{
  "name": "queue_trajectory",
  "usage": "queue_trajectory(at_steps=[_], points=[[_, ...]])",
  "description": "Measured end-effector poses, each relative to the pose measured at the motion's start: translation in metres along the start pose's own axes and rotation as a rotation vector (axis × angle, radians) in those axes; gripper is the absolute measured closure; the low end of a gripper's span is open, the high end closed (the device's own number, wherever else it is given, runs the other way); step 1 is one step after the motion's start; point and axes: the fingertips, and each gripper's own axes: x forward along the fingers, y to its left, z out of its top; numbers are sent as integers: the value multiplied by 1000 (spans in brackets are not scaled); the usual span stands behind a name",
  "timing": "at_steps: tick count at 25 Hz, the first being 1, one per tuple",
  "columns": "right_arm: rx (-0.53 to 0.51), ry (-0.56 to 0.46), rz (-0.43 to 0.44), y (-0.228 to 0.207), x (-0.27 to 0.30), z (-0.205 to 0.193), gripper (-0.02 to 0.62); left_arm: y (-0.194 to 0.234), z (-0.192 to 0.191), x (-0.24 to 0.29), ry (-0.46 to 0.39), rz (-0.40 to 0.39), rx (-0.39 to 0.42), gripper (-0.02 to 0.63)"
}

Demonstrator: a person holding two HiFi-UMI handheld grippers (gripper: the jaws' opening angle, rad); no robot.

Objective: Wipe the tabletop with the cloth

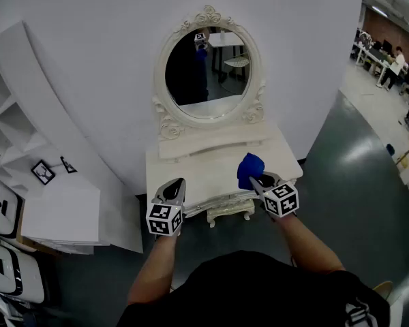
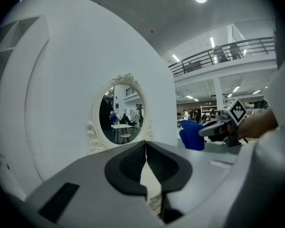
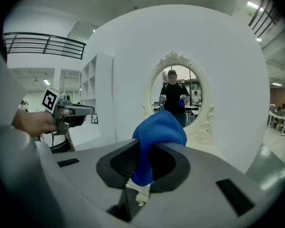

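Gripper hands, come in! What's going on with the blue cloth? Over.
Right gripper shut on blue cloth, over the tabletop's right side. Left gripper shut, empty, by the left front edge. Nothing seen on the tabletop in the way.

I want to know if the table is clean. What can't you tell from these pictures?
- Dust or marks on the tabletop: too small to see in the head view.
- Whether the blue cloth touches the tabletop: the right hand-held gripper covers its lower edge in the head view, and that gripper's body hides what lies under the cloth in the right gripper view.
- The people far off: too small, head view.
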Motion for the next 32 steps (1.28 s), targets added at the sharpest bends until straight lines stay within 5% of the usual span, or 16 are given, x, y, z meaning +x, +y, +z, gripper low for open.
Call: queue_trajectory(at_steps=[14, 32], points=[[38, 2, -4, 19, 11, -4, 554, 21, -13, -12, 14, 5, -31, 592], [58, 49, 45, -18, 85, -10, 554, 60, -37, 43, 71, 40, -64, 592]])
